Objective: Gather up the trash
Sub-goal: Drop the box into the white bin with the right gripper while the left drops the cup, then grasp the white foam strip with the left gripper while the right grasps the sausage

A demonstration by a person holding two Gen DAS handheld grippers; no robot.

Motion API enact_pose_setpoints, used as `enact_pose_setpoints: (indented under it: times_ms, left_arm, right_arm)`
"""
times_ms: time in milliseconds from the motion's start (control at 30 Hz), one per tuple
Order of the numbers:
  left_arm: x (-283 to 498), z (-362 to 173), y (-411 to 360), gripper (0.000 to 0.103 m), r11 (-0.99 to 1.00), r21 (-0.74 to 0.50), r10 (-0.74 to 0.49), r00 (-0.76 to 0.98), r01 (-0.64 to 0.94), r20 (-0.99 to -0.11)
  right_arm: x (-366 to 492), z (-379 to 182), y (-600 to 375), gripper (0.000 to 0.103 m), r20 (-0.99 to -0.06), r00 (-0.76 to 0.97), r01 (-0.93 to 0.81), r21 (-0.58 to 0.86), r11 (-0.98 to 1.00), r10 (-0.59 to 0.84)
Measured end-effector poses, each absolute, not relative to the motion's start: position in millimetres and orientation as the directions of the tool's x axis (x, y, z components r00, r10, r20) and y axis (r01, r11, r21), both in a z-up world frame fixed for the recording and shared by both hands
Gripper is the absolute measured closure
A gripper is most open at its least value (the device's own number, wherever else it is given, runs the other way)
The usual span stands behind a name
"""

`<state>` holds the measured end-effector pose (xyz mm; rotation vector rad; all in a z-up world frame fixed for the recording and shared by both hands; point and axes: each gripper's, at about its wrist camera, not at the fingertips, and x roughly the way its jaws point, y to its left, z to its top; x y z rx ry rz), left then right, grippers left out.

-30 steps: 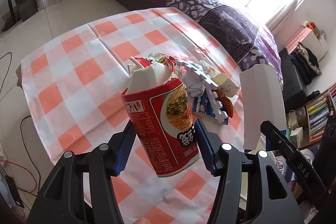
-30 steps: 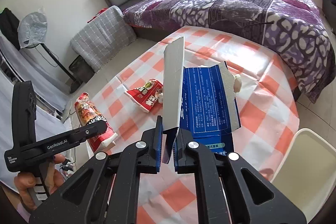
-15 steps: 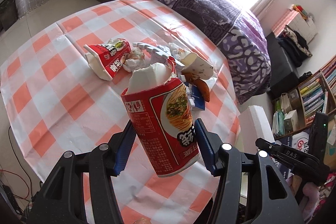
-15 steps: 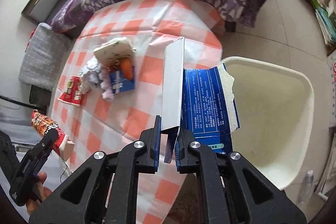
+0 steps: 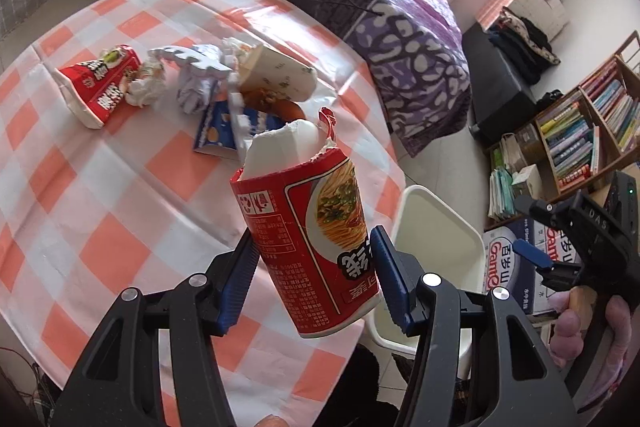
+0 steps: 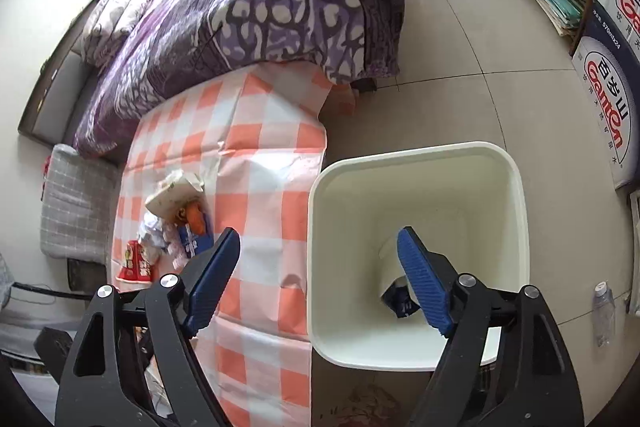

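Note:
My left gripper (image 5: 312, 239) is shut on a red instant-noodle cup (image 5: 320, 227) with white paper stuffed in its top, held over the table's edge beside the white bin (image 5: 440, 223). My right gripper (image 6: 318, 235) hangs over the bin's rim (image 6: 416, 151). Its jaws are opening, with nothing between them. A torn blue-and-white carton (image 6: 394, 301) lies at the bottom of the bin. The right gripper (image 5: 540, 263) also shows in the left wrist view, in a person's hand. On the checked tablecloth (image 5: 120, 187) lie a red wrapper (image 5: 100, 87), crumpled paper (image 5: 196, 83), a cream carton (image 5: 276, 75) and a blue packet (image 5: 218, 131).
A bed with a purple cover (image 6: 260, 7) stands behind the table. A bookshelf (image 5: 580, 143) and a printed cardboard box (image 6: 608, 99) are on the right. A plastic bottle (image 6: 602, 311) stands on the tiled floor by the bin, and a grey checked cushion (image 6: 76, 207) lies left of the table.
The right gripper swung from over the table to above the bin, rolled, opened and let go of the blue-and-white carton, which now lies inside. The left gripper carried the cup toward the bin.

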<state>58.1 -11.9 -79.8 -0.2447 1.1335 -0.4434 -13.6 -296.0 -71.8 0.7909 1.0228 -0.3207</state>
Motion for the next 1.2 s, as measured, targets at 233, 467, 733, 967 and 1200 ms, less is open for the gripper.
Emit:
enact_pose_setpoints:
  times_ms: [233, 467, 733, 967, 1200]
  left_arm:
    - [38, -73, -68, 0.047, 0.838, -0.415, -0.52, 0.289, 0.353, -0.804]
    - [31, -71, -134, 0.046, 0.801, -0.365, -0.515, 0.234, 0.475, -0.825]
    - [28, -74, -183, 0.029, 0.744, -0.378, -0.553, 0.19, 0.551, -0.811]
    - [39, -79, -171, 0.024, 0.787, -0.31, -0.502, 0.262, 0.534, -0.824]
    - [80, -91, -118, 0.024, 0.922, -0.104, -0.269, 0.425, 0.372, -0.864]
  right_arm:
    - [-22, -54, -320, 0.022, -0.822, 0.565, 0.598, 0.47, 0.649, 0.074]
    - [-29, -47, -350, 0.014, -0.786, 0.614, 0.609, 0.529, 0.591, 0.071]
    - [-36, -47, -377, 0.011, -0.781, 0.624, 0.661, 0.534, 0.527, 0.009]
    - [-22, -45, -362, 0.01, -0.805, 0.59, 0.666, 0.441, 0.601, -0.063]
    - [2, -58, -337, 0.007, -0.842, 0.534, 0.668, 0.362, 0.65, -0.08]
